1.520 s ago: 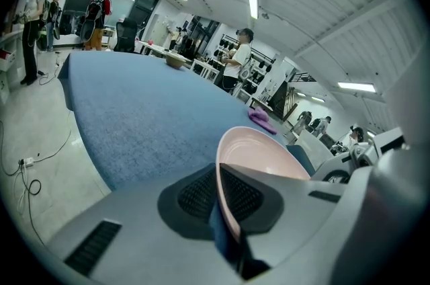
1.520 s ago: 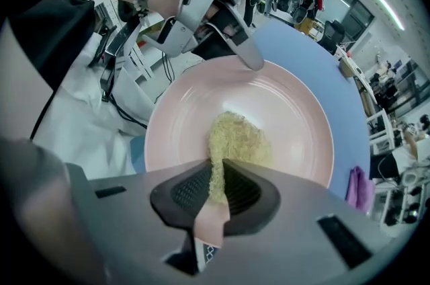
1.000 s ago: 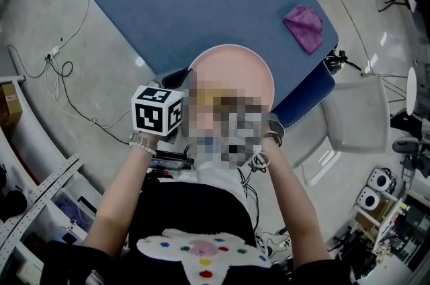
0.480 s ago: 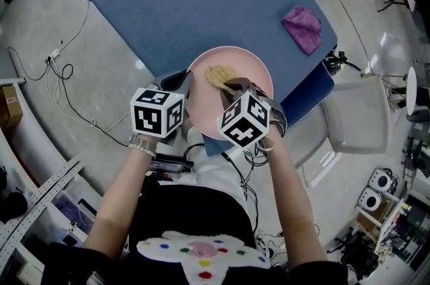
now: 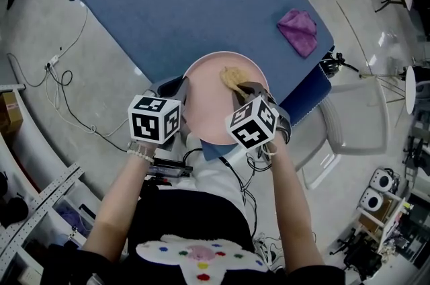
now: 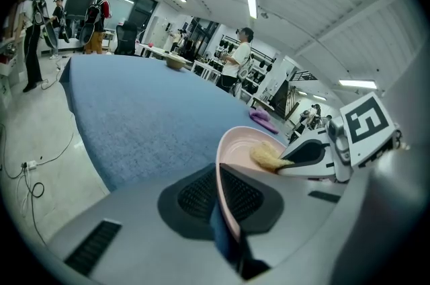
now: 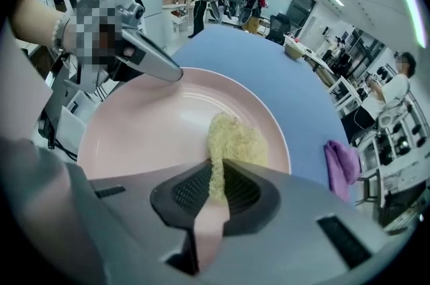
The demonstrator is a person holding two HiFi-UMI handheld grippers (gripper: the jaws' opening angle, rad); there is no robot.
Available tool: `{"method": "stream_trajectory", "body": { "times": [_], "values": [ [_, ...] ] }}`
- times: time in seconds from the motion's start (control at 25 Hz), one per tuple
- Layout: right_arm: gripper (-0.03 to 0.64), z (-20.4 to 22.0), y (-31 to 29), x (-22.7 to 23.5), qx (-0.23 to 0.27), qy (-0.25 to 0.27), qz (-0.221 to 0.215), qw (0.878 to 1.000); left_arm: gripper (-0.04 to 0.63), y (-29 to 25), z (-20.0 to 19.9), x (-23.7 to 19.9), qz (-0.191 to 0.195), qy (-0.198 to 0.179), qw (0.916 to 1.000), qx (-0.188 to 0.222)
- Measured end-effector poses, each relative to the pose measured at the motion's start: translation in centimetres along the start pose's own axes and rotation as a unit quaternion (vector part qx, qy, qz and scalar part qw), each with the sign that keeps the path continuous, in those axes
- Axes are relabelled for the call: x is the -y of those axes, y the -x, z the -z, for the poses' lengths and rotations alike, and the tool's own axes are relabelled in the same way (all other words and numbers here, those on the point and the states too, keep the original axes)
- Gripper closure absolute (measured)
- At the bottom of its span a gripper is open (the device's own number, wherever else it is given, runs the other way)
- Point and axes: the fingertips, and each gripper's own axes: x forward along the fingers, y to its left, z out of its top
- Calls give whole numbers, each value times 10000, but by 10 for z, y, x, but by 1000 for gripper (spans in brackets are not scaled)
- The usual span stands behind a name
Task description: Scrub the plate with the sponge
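A round pink plate hangs over the near edge of the blue table. My left gripper is shut on the plate's left rim; the rim runs edge-on between its jaws. A yellow sponge rests on the plate's far right part. My right gripper is shut on the sponge and presses it against the plate. In the left gripper view the sponge shows at the tip of the right gripper. In the right gripper view the left gripper reaches in at the plate's far left rim.
A crumpled purple cloth lies near the table's right edge, also in the right gripper view. Cables trail on the floor to the left. A white chair stands at the right. Several people stand far off in the room.
The right gripper has slid the sponge a little to the right across the plate. The plate and the left gripper have shifted slightly toward me.
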Motion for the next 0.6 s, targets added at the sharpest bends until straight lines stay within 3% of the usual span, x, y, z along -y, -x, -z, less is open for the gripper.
{"method": "stream_trajectory", "body": {
  "times": [0.32, 0.6],
  "values": [
    [575, 23, 11, -11, -182, 66, 18, 9998, 569, 1, 0, 0, -6, -12, 10000, -30],
    [575, 33, 18, -40, -156, 98, -237, 9996, 569, 0, 0, -1, -12, -49, 10000, -83]
  ]
}}
